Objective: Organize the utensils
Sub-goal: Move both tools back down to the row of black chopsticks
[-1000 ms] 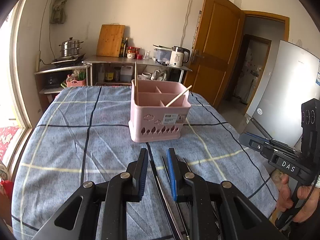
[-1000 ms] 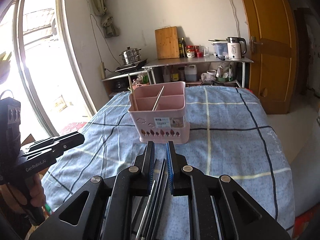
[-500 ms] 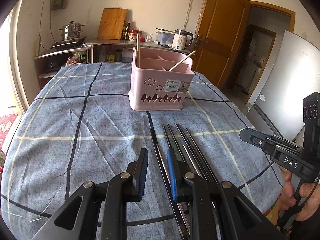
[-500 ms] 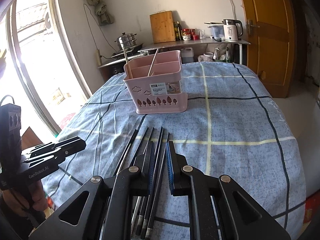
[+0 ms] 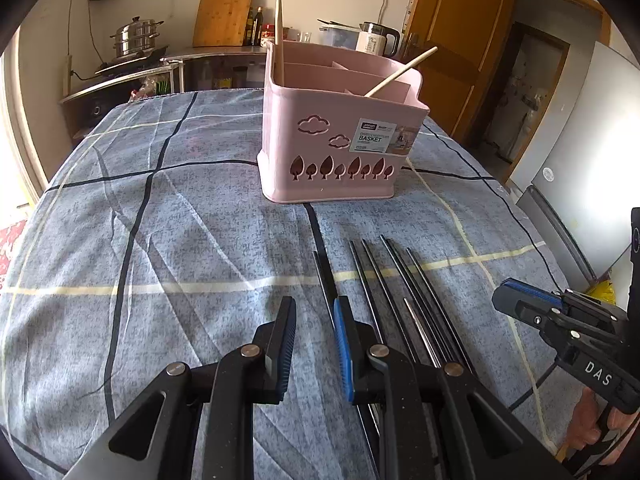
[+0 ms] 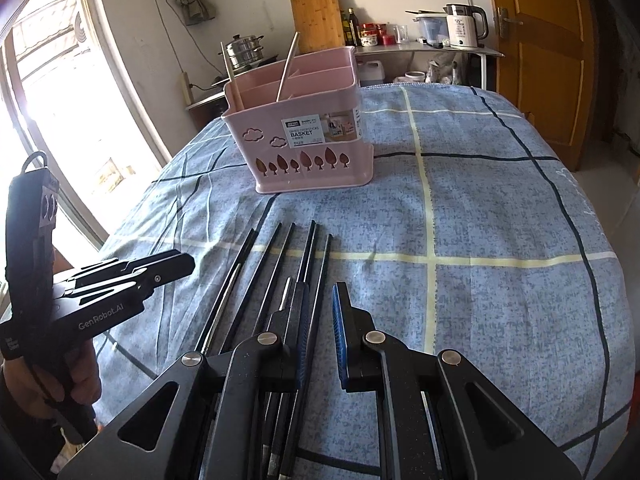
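Observation:
A pink utensil basket (image 5: 340,132) stands mid-table and holds two wooden chopsticks (image 5: 399,72); it also shows in the right wrist view (image 6: 304,136). Several black chopsticks (image 5: 400,280) lie side by side on the cloth in front of it, also seen in the right wrist view (image 6: 276,268). My left gripper (image 5: 314,312) is open and empty, low over the cloth just left of the chopsticks. My right gripper (image 6: 320,300) is open and empty over their near right side. Each gripper shows in the other's view, the right one (image 5: 520,300) and the left one (image 6: 176,264).
The table carries a blue checked cloth (image 5: 160,240). Behind it stand a counter with a steel pot (image 5: 136,40), a cutting board (image 5: 224,14) and a kettle (image 6: 464,26). A wooden door (image 6: 548,60) is at the right, a window (image 6: 60,100) at the left.
Both grippers have dropped lower toward the table and pulled back, so the basket and chopsticks sit farther ahead. Both stay open and empty.

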The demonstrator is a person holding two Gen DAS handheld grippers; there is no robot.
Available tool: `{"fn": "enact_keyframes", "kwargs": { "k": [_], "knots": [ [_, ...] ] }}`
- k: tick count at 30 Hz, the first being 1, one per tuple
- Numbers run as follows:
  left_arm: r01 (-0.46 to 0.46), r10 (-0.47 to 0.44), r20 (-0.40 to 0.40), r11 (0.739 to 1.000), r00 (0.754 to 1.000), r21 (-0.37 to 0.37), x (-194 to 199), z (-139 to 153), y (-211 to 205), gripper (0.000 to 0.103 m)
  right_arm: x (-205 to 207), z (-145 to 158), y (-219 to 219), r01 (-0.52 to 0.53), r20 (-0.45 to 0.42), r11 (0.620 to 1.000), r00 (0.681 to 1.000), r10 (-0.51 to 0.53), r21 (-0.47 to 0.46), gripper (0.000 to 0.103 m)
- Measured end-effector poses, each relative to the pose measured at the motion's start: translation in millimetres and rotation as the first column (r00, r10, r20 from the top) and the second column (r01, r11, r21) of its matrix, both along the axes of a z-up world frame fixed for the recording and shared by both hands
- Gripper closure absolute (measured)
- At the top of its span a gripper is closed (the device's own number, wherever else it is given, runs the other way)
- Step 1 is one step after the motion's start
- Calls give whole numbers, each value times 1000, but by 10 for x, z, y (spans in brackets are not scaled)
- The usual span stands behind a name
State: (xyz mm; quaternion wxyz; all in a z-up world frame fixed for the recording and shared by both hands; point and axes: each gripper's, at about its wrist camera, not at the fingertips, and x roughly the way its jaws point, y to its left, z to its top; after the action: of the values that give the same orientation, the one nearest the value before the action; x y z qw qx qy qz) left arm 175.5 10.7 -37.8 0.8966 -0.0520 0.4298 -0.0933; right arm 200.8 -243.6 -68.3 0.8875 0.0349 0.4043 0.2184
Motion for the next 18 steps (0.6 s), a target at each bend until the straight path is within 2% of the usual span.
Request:
{"fn": "enact_keyframes", "kwargs": {
  "k": [8,18],
  "knots": [
    [8,-7,-39,1000,999,16,315,-140,-60,84,257,-119,141,-20,-32,999,999,20,-24,91],
    [10,-9,-71,1000,997,25,439,-233,-101,84,481,-296,284,-27,-75,998,997,23,-55,91]
  ]
}}
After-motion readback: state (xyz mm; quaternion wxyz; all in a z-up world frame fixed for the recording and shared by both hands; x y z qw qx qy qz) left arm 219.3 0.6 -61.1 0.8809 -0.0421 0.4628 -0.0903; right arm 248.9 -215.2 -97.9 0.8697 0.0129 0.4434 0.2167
